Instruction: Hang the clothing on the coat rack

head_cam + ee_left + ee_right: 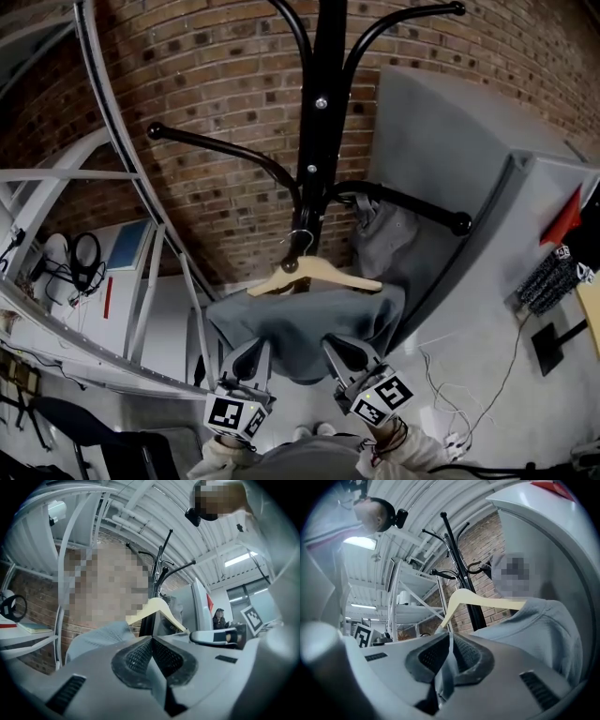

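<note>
– Grey top (302,328) is draped over the wooden hanger (323,272), and the hanger sits right against the black coat rack (323,112), at six o'clock from where its lower arms branch. Which step would you call this?

– Late in the hanging, I'd say. The left gripper (251,349) and the right gripper (347,352) are both down at the hem, at seven and five o'clock of the garment. Neither carries the hanger, so something on the rack must be bearing it.

– And the jaws?

– Each gripper view shows its own pads closed with a fold of the grey cloth pinched between them. Both are gripping the top's lower edge.

– So what comes next?

– Probably a level, gentle pull to smooth the cloth, then letting go. Pull harder on one side and the hanger could tip, or the top could slide off a shoulder.

– What can't you settle?

– The hook (299,240). It is thin and lies over the dark pole, so I can't tell which arm it rests on, or whether it is fully seated. The rack's top and base are cut off in the head view. A second grey garment (382,234) hangs at two o'clock of the hanger, from the right-hand arm, and partly blends with the grey cabinet (450,169) behind it. Patches also blur part of both gripper views.
</note>
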`<state>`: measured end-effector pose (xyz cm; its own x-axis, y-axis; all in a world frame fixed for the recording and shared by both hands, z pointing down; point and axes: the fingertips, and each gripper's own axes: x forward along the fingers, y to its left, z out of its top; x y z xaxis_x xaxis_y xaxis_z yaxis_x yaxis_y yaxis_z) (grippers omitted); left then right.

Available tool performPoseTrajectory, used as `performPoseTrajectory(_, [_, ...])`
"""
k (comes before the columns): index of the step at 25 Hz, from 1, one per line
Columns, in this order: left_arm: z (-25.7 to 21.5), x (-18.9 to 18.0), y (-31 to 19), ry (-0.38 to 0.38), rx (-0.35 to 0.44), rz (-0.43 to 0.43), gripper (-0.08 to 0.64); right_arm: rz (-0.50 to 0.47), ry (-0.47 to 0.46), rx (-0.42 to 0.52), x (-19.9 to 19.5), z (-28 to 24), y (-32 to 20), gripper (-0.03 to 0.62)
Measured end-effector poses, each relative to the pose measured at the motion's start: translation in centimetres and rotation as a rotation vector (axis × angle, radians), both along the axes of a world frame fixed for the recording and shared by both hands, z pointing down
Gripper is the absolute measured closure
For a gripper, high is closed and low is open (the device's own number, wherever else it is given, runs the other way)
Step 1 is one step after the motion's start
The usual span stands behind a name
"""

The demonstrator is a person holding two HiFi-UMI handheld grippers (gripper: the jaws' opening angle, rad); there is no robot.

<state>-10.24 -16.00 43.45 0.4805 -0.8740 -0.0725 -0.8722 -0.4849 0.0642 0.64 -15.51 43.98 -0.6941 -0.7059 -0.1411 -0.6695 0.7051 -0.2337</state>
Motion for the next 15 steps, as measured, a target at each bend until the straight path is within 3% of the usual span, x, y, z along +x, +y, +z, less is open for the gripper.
performPoseTrajectory(15, [0.8, -1.0, 1.0, 0.012, -0.010, -0.029, 0.552, 0.061, 0.077, -0.037, 0.6, 1.9, 0.4, 0.569])
